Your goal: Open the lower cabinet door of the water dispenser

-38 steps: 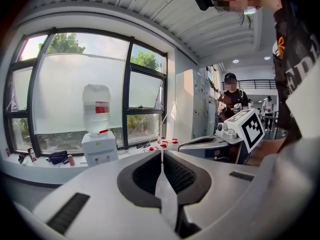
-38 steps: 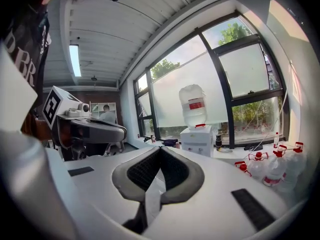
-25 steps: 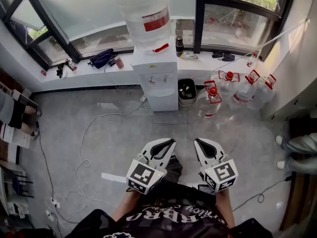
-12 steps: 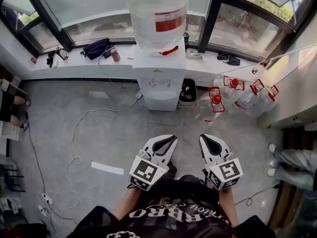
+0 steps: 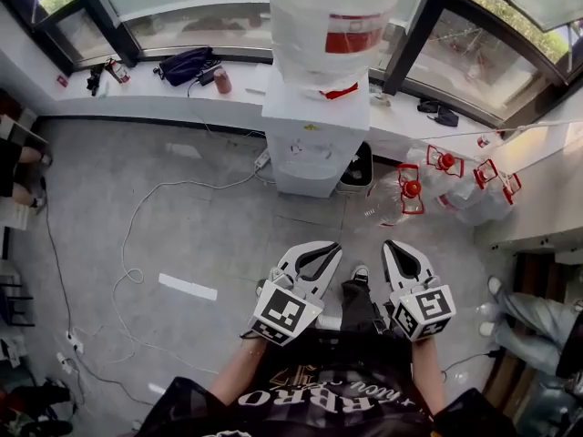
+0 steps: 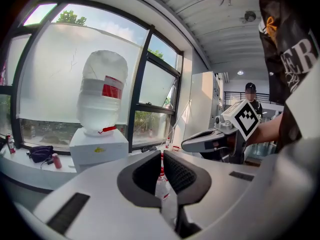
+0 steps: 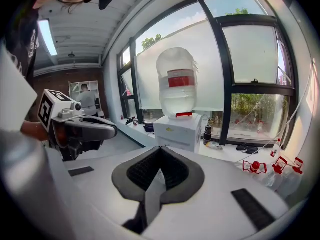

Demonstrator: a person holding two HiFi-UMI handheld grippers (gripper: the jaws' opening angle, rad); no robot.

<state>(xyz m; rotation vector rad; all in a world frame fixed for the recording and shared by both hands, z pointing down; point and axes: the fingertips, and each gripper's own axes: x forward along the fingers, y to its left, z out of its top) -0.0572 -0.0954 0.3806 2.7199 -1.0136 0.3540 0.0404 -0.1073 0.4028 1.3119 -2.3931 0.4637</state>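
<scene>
- Water dispenser (image 5: 314,144), a white boxy unit, stood against the window ledge (image 5: 155,98) in the head view, well ahead of both tools. Its lower front was too foreshortened to make out the cabinet door.
- An upturned clear plastic bottle (image 5: 332,16) with a red label sat on its top.
- Just beside it was a dark bin (image 5: 355,167) whose contents were unclear. Clear jugs with red handles (image 5: 410,194) clustered on the grey tiled floor (image 5: 182,217).
- The left hand-held gripper (image 5: 326,249) and the right hand-held gripper (image 5: 398,247), smooth white shells with marker cubes, were held side by side over the floor, pointing at the dispenser.
- In the left gripper view, its ribbed black pads stood a thin slit apart with nothing gripped. The dispenser was far off, left of the pads.
- In the right gripper view, its ribbed black pads met at the tips, empty. The dispenser stood straight beyond them.
</scene>
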